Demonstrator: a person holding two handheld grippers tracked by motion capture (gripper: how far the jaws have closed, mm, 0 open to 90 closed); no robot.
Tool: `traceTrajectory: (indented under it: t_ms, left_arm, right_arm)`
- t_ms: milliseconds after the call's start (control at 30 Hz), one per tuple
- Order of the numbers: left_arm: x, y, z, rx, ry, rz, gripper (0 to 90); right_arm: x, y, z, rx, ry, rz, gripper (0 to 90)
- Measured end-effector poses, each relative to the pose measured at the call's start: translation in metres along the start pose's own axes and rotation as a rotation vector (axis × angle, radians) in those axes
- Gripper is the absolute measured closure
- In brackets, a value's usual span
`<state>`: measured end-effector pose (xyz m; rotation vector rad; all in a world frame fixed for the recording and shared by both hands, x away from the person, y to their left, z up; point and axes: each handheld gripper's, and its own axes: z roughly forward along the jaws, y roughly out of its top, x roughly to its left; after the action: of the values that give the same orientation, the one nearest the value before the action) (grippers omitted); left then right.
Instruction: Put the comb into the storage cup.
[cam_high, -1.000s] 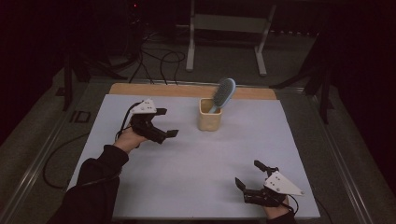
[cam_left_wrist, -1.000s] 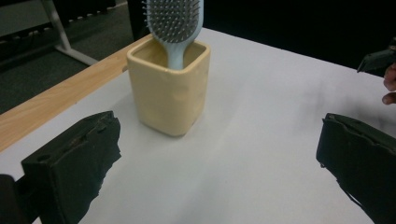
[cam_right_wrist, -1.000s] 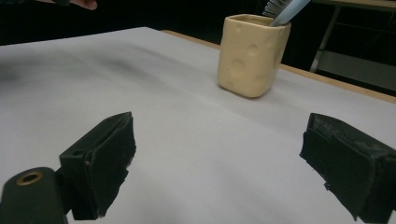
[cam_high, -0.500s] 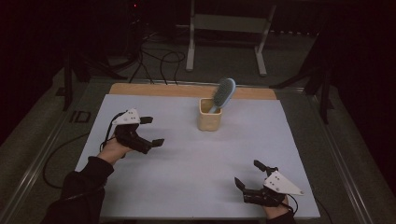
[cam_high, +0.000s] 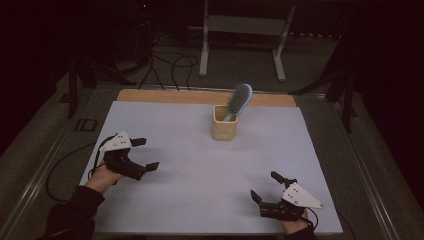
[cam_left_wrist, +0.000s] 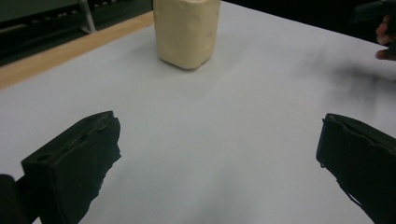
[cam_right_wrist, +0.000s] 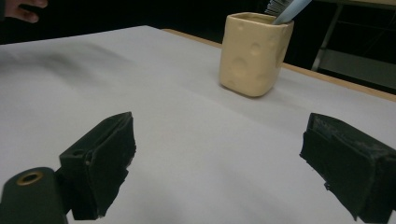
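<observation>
Both the left gripper (cam_high: 146, 154) and right gripper (cam_high: 266, 186) were released; the high view showed the brush (cam_high: 239, 100) head above the cup (cam_high: 224, 124).

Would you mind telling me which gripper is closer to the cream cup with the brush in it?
The left gripper is closer, off the cup's left side and a little nearer the person. The right gripper sits by the near edge, to the cup's right. Both are open.

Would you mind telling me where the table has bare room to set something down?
The white sheet is bare between the left gripper and right gripper, and either side of the cup holding the brush. Only the cup's spot is taken.
</observation>
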<state>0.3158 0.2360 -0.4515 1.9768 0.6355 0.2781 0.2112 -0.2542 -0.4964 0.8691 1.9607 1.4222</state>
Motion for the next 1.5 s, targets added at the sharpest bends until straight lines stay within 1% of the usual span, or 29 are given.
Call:
traceTrajectory:
  t_ms: [133, 233, 300, 333, 400, 433, 500, 667, 700, 733, 800, 833, 867, 933, 967, 1000, 1033, 1067, 1100, 1167, 1233, 1300, 1333, 1367, 1400, 1500]
  left_arm:
    - [-0.003, -0.01, -0.01, 0.002, 0.005, -0.018, 0.0]
    - [-0.007, -0.018, -0.016, 0.006, 0.016, -0.014, 0.0]
    - [-0.007, -0.02, -0.017, 0.003, 0.017, -0.02, 0.0]
    - [-0.008, -0.026, -0.02, 0.0, 0.024, -0.029, 0.0]
    - [-0.011, -0.032, -0.021, 0.0, 0.019, -0.04, 0.0]
    - [-0.013, -0.035, -0.022, 0.006, 0.025, -0.037, 0.0]
    - [-0.016, -0.04, -0.024, 0.004, 0.019, -0.043, 0.0]
    - [-0.023, -0.054, -0.03, 0.013, 0.045, -0.053, 0.0]
    - [-0.023, -0.054, -0.03, 0.013, 0.045, -0.053, 0.0]
    - [-0.027, -0.062, -0.032, 0.017, 0.055, -0.061, 0.0]
    - [-0.029, -0.068, -0.035, 0.016, 0.063, -0.066, 0.0]
    - [-0.03, -0.07, -0.036, 0.017, 0.063, -0.075, 0.0]
    - [-0.031, -0.073, -0.038, 0.017, 0.078, -0.078, 0.0]
    - [-0.033, -0.077, -0.04, 0.025, 0.105, -0.083, 0.0]
    - [-0.034, -0.078, -0.04, 0.021, 0.106, -0.097, 0.0]
    - [-0.035, -0.08, -0.041, 0.027, 0.116, -0.108, 0.0]
    - [-0.036, -0.081, -0.041, 0.03, 0.128, -0.105, 0.0]
    - [-0.036, -0.083, -0.042, 0.041, 0.132, -0.096, 0.0]
    - [-0.037, -0.084, -0.042, 0.047, 0.136, -0.095, 0.0]
    - [-0.035, -0.087, -0.045, 0.029, 0.133, -0.11, 0.0]
    - [-0.035, -0.09, -0.047, 0.009, 0.146, -0.126, 0.0]
    - [-0.035, -0.092, -0.047, 0.007, 0.151, -0.126, 0.0]
    - [-0.035, -0.095, -0.046, 0.029, 0.159, -0.122, 0.0]
    - [-0.035, -0.095, -0.046, 0.029, 0.159, -0.122, 0.0]
    - [-0.035, -0.096, -0.046, 0.039, 0.166, -0.116, 0.0]
    - [-0.034, -0.097, -0.046, 0.034, 0.171, -0.12, 0.0]
  right_arm:
    - [0.0, 0.0, 0.001, 0.004, 0.001, 0.001, 9.4]
    - [0.001, 0.0, 0.001, 0.005, 0.002, 0.001, 9.4]
    - [0.001, 0.0, 0.002, 0.005, 0.002, -0.001, 9.4]
    - [0.001, 0.0, 0.002, 0.005, 0.003, -0.002, 9.4]
    - [0.001, 0.0, 0.002, 0.007, 0.003, -0.002, 9.4]
    - [0.001, 0.0, 0.002, 0.007, 0.004, -0.003, 9.4]
    - [0.001, 0.0, 0.002, 0.008, 0.003, -0.003, 9.4]
    - [0.0, 0.0, 0.002, 0.007, 0.003, -0.001, 9.4]
    - [0.0, 0.0, 0.002, 0.007, 0.003, -0.001, 9.4]
    - [0.0, 0.0, 0.002, 0.008, 0.003, -0.004, 9.4]
    - [0.001, 0.0, 0.002, 0.007, 0.004, -0.001, 9.4]
    - [0.001, 0.0, 0.002, 0.009, 0.003, -0.002, 9.4]
    - [0.001, 0.0, 0.002, 0.009, 0.003, -0.002, 9.4]
    - [0.001, 0.0, 0.003, 0.009, 0.002, 0.001, 9.4]
    - [0.001, 0.0, 0.003, 0.009, 0.002, 0.001, 9.4]
    - [0.0, 0.0, 0.003, 0.008, 0.003, 0.0, 9.4]
    - [0.0, 0.0, 0.003, 0.008, 0.002, 0.001, 9.4]
    - [0.0, -0.001, 0.003, 0.01, 0.003, -0.002, 9.4]
    - [0.0, -0.001, 0.003, 0.01, 0.003, -0.001, 9.4]
    - [0.0, -0.001, 0.003, 0.011, 0.003, -0.001, 9.4]
    - [0.0, 0.0, 0.003, 0.009, 0.007, -0.006, 9.4]
    - [0.0, 0.0, 0.003, 0.009, 0.007, -0.006, 9.4]
    - [0.0, -0.001, 0.003, 0.01, 0.008, -0.005, 9.4]
    - [0.0, -0.001, 0.003, 0.011, 0.008, -0.006, 9.4]
    - [0.0, -0.001, 0.003, 0.013, 0.009, -0.006, 9.4]
    - [0.0, -0.001, 0.003, 0.013, 0.011, -0.007, 9.4]
